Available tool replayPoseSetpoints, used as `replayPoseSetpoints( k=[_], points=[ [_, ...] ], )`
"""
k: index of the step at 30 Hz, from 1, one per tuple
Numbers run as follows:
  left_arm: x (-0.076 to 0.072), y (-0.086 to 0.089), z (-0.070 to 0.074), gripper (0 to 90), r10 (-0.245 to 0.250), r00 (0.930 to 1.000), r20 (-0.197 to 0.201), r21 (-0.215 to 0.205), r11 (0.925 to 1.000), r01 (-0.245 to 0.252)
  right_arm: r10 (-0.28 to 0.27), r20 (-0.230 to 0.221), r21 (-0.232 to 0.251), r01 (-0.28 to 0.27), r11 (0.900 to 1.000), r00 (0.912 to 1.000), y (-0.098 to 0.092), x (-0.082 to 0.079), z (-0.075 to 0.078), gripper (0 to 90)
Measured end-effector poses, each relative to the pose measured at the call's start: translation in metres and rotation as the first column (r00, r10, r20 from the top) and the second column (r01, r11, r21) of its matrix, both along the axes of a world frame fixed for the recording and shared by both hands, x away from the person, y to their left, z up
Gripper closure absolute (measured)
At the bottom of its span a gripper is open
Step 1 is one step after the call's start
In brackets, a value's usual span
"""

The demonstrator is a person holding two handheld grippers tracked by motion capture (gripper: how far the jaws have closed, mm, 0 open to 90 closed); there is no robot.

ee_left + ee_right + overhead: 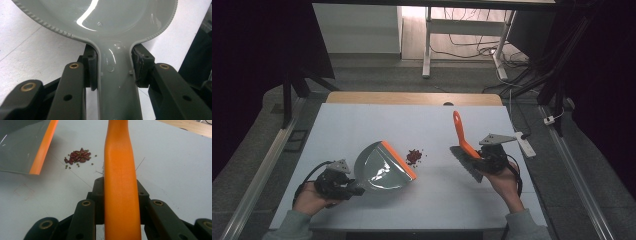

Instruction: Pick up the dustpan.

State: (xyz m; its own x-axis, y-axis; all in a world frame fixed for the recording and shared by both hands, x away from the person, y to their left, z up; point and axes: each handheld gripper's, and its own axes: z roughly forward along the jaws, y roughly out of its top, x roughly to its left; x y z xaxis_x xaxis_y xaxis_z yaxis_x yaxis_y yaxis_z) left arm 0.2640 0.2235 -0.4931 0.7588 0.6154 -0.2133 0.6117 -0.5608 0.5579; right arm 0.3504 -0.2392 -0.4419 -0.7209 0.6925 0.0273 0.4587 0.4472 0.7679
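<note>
A grey dustpan (379, 170) with an orange lip lies at the table's front left, its lip facing a small pile of red beans (414, 156). My left gripper (354, 189) is shut on the dustpan's handle; in the left gripper view both pads press the grey handle (116, 75) below the pan (112, 20). My right gripper (479, 159) is shut on an orange-handled brush (460, 135), whose grey bristles sit on the table to the right of the beans. In the right gripper view the orange handle (120, 170) rises between the jaws, with the beans (78, 157) and the dustpan's lip (45, 145) beyond.
A white sheet (362, 120) covers the table, with a wooden strip (412, 97) along its far edge. A white power strip (526, 142) lies off the right edge. Beyond stand desk legs (427, 45) and cables on the floor.
</note>
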Motion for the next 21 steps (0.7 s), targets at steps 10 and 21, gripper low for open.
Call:
replayPoseSetpoints(
  k=[10,21],
  points=[
    [0.0004,-0.0022,-0.0025,61.6,-0.024,0.9987,-0.045,0.019,0.9995,0.025,0.006,-0.006,-0.004,-0.006,1.0,1.0,0.0023,0.0001,-0.0019,70.8],
    [0.0015,-0.003,-0.0058,61.6,-0.018,0.9971,-0.073,0.037,0.9991,0.021,0.016,-0.011,-0.01,-0.016,1.0,0.9998,0.0066,0.0001,-0.0052,70.8]
  ],
)
